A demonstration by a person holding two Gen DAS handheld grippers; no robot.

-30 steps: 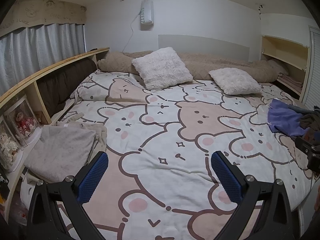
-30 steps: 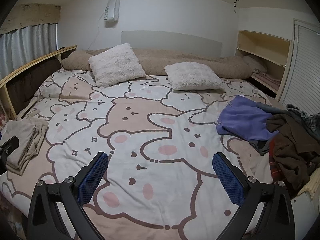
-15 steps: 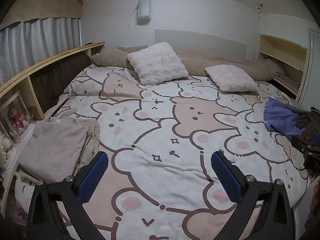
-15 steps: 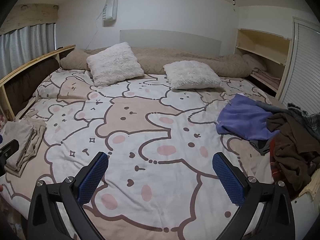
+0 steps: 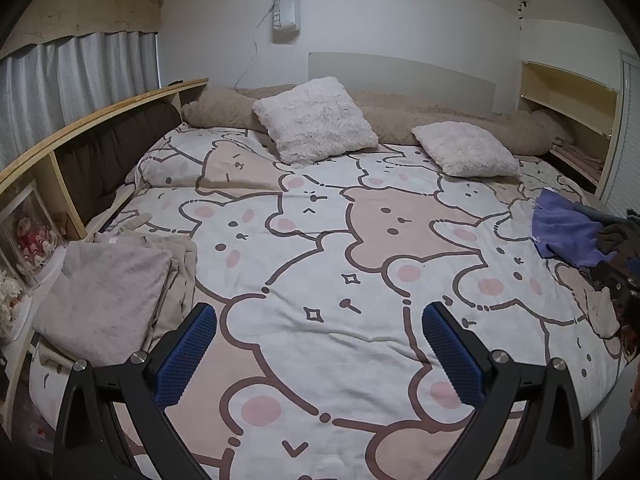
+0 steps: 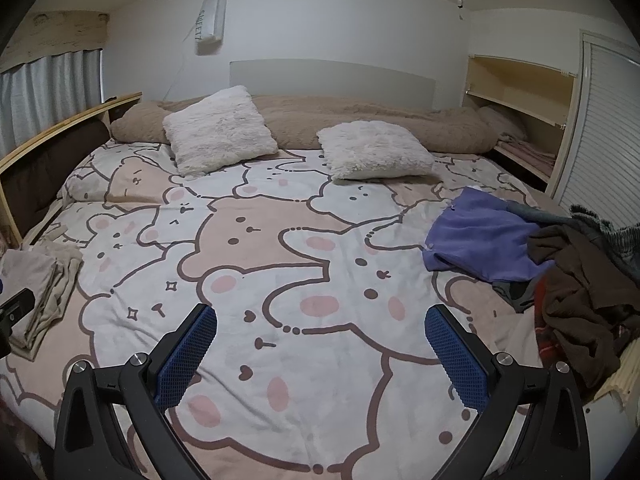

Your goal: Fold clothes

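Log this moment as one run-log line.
left gripper: open, empty | right gripper: open, empty | folded stack: left | unfolded pile: right

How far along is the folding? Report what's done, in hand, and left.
Done: a folded beige stack sits at the bed's left edge. In hand: nothing; the left gripper and right gripper are open and empty above the bedspread. Left: the purple garment and the dark brown clothes pile on the right, unfolded.

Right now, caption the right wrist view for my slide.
Open right tongs hover above bear-print bedspread; unfolded clothes pile lies right.
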